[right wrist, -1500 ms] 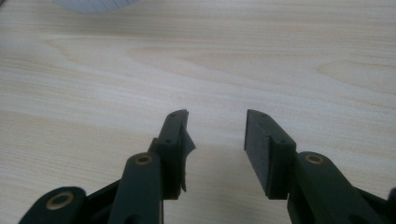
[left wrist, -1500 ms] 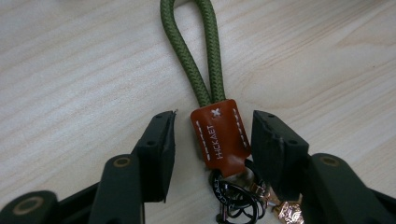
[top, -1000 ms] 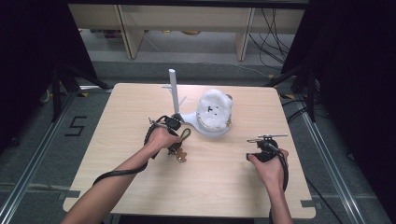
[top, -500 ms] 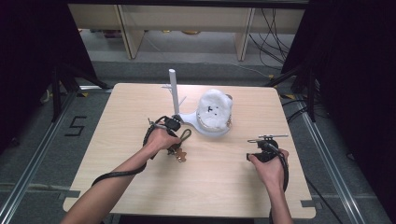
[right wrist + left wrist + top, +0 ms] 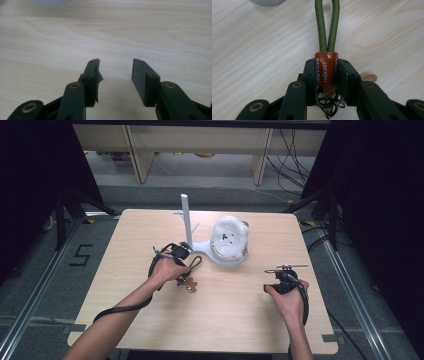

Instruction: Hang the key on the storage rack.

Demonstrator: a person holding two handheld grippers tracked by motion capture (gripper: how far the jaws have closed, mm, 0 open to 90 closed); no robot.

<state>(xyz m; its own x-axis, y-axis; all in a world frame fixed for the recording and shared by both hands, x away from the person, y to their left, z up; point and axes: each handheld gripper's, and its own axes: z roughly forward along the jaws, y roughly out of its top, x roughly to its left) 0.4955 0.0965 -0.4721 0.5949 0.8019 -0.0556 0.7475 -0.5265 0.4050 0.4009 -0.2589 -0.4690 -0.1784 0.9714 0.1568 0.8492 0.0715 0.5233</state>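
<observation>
Left gripper view is showing the left gripper (image 5: 326, 75) with its two black fingers (image 5: 310, 75) pressing on either side of a small brown leather tab (image 5: 326, 70), the collar of a keychain (image 5: 189, 276). The fingers are almost fully closed, gripping only the tab. An olive green cord loop (image 5: 327, 25) is running forward from the tab over the wooden bench (image 5: 257, 45), and dark metal rings (image 5: 327, 106) are hanging just behind the tab, between the fingers.

In the high view, the keychain is lying on the bench just in front of a white stand (image 5: 186, 217) with an upright post and short pegs. A white cap (image 5: 230, 240) is resting on the stand's base, beside the post.

Right gripper view is showing the right gripper (image 5: 116, 72) with its fingers (image 5: 93, 75) spread moderately apart, holding nothing and hovering low over bare bench, well apart from the keychain.

Likely risks, as a judgement: the grip is on a narrow, smooth tab, so the keychain may be twisting or slipping out if lifted quickly. The floppy cord loop may be sagging and missing a peg, or the swinging rings may be snagging. A careless approach could be knocking the light stand or the cap.
</observation>
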